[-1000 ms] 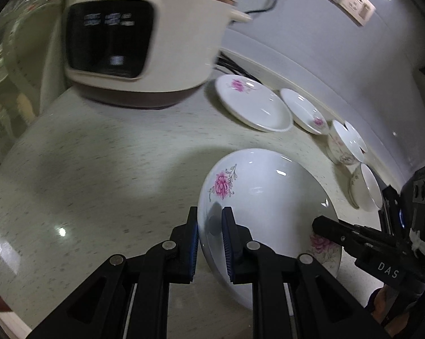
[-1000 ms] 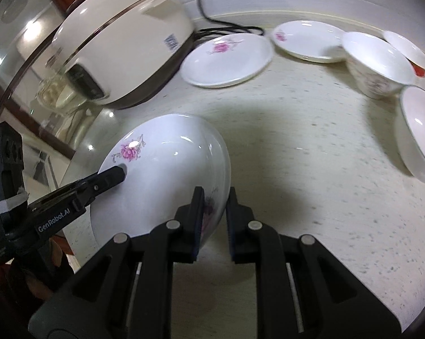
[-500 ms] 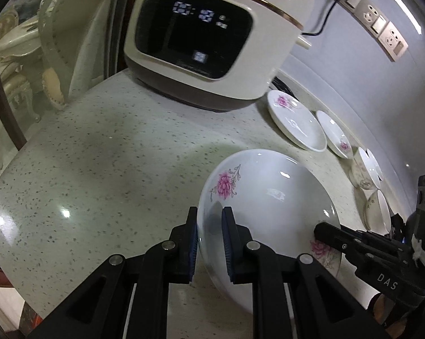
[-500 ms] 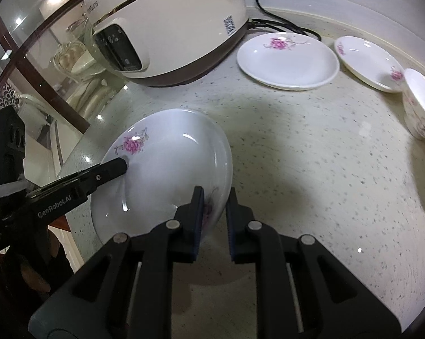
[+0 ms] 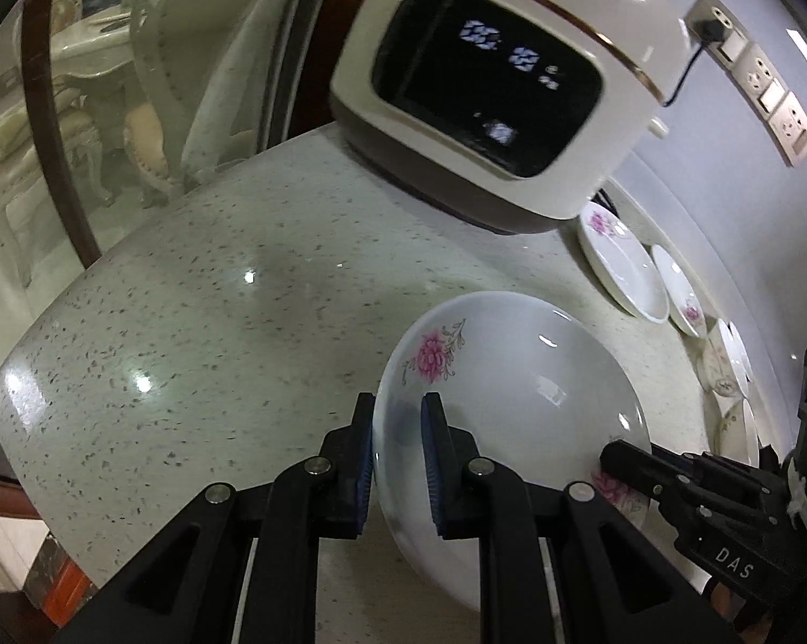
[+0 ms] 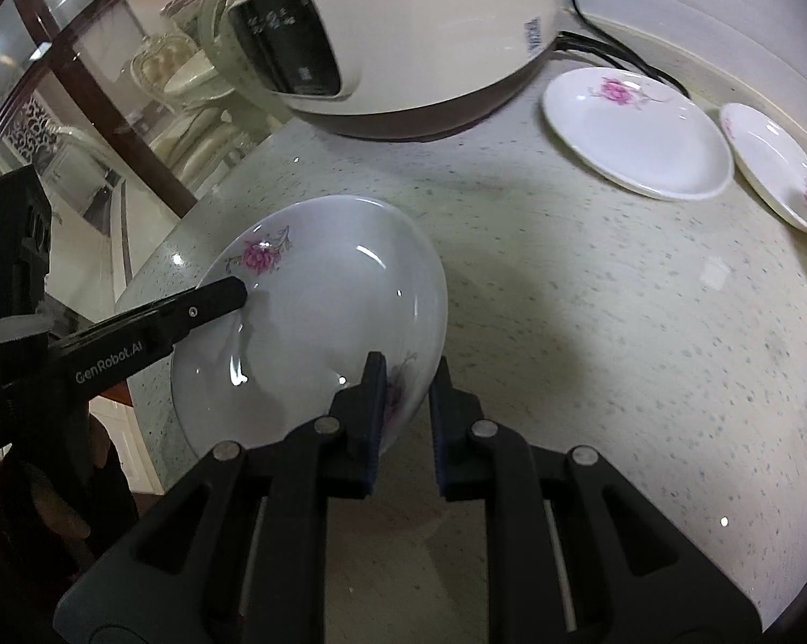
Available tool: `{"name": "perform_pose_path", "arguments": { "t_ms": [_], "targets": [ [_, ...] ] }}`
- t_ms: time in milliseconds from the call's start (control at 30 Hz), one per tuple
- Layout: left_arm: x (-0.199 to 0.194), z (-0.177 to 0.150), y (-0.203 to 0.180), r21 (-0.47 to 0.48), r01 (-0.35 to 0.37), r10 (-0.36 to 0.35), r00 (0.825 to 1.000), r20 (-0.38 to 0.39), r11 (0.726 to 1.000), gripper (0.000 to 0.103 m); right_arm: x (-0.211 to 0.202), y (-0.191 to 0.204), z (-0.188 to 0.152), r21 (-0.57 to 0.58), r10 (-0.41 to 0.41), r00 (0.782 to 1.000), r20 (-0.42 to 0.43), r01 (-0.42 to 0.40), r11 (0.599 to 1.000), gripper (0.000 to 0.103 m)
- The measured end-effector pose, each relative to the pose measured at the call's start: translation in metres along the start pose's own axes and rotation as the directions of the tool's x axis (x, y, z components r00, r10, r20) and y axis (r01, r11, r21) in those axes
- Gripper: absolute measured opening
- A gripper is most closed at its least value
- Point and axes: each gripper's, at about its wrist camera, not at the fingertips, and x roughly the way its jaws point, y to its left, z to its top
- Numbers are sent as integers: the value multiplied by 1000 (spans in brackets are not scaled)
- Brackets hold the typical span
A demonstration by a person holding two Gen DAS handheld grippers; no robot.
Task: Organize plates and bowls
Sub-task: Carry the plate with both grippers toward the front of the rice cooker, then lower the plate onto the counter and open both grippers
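Note:
A large white bowl [image 5: 516, 392] with pink flowers hangs above the speckled counter, held by both grippers at opposite rims; it also shows in the right wrist view [image 6: 328, 311]. My left gripper [image 5: 398, 456] is shut on its near rim. My right gripper [image 6: 408, 413] is shut on the opposite rim. Two white flowered plates [image 6: 637, 131] [image 6: 776, 163] lie by the back wall. Small bowls [image 5: 728, 359] sit at the far right in the left wrist view.
A cream rice cooker [image 5: 511, 80] with a lit display stands at the back, its cord running behind the plates [image 6: 613, 53]. The counter [image 5: 189, 333] ends in a rounded edge at left, beside a glass partition [image 5: 135, 80]. Wall sockets [image 5: 763, 86] are above.
Both grippers have carried the bowl leftward along the counter, away from the plates and small bowls, toward the rounded end in front of the rice cooker. The grips are unchanged.

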Motion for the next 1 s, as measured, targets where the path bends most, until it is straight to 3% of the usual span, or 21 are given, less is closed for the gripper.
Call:
{"name": "perform_pose_path", "arguments": {
  "t_ms": [400, 433, 500, 533, 567, 767, 1000],
  "targets": [
    [10, 0, -4, 60, -57, 57, 998, 4, 997, 21, 18, 2, 4, -17, -39, 998, -49, 38, 999, 22],
    [11, 0, -5, 68, -70, 70, 998, 7, 995, 23, 17, 1, 4, -17, -43, 998, -49, 43, 999, 27],
    [10, 1, -4, 70, -97, 96, 995, 14, 993, 33, 16, -1, 6, 5, -40, 998, -53, 40, 999, 53],
    [9, 2, -3, 62, -121, 120, 993, 20, 991, 47, 14, -4, 5, 21, -37, 998, -47, 38, 999, 72],
    [6, 4, 0, 40, -150, 148, 988, 29, 988, 59, 9, -9, 5, 44, -35, 999, -25, 37, 998, 74],
    [-6, 13, 3, -28, -138, 140, 986, 90, 990, 69, -14, -52, -3, 230, -52, 998, 43, 40, 972, 74],
    [-7, 20, -27, 46, -75, 71, 993, 98, 996, 70, -27, -81, -15, 319, -80, 995, 62, 56, 946, 74]
  ]
}}
